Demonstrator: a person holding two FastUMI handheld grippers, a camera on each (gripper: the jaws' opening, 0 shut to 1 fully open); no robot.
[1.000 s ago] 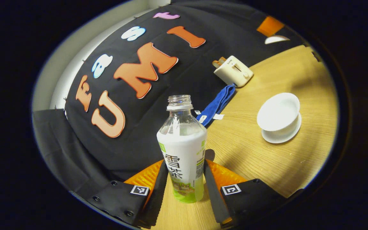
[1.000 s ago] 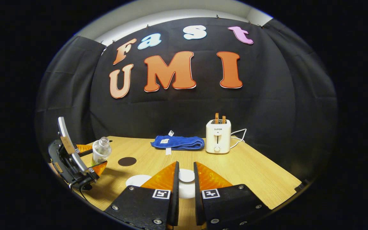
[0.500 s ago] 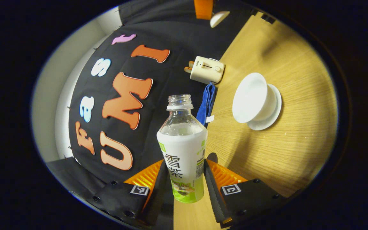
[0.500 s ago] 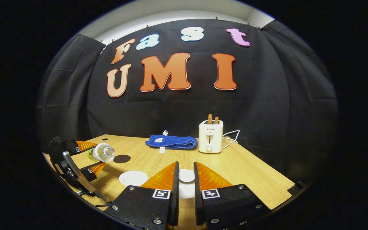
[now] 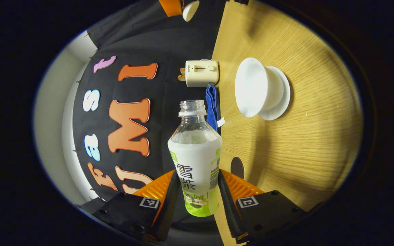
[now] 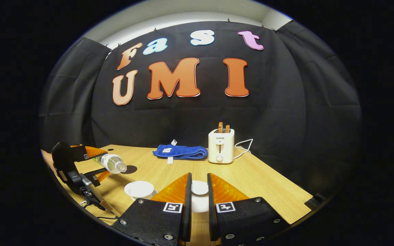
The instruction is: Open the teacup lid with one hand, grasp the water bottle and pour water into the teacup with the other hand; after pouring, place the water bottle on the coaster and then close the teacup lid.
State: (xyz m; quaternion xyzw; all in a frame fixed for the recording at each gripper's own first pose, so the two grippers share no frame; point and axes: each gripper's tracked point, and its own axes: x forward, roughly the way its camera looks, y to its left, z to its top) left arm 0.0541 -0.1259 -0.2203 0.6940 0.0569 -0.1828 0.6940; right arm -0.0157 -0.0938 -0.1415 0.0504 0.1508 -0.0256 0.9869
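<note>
My left gripper is shut on the uncapped water bottle, clear on top with a white and green label. In the right gripper view that left gripper holds the bottle tipped nearly level, its mouth pointing at the open white teacup, up and to the left of the cup. The teacup stands on its saucer. A dark round coaster lies on the table. My right gripper is shut on the white teacup lid, held above the table to the right of the cup.
A cream toaster with two slices and a cord stands at the back of the wooden table. A folded blue towel lies to its left. The table's right edge drops off near the black cloth wall.
The left gripper has rolled the bottle from upright to nearly level, bringing its mouth closer to the cup. The right gripper still holds the lid in about the same place.
</note>
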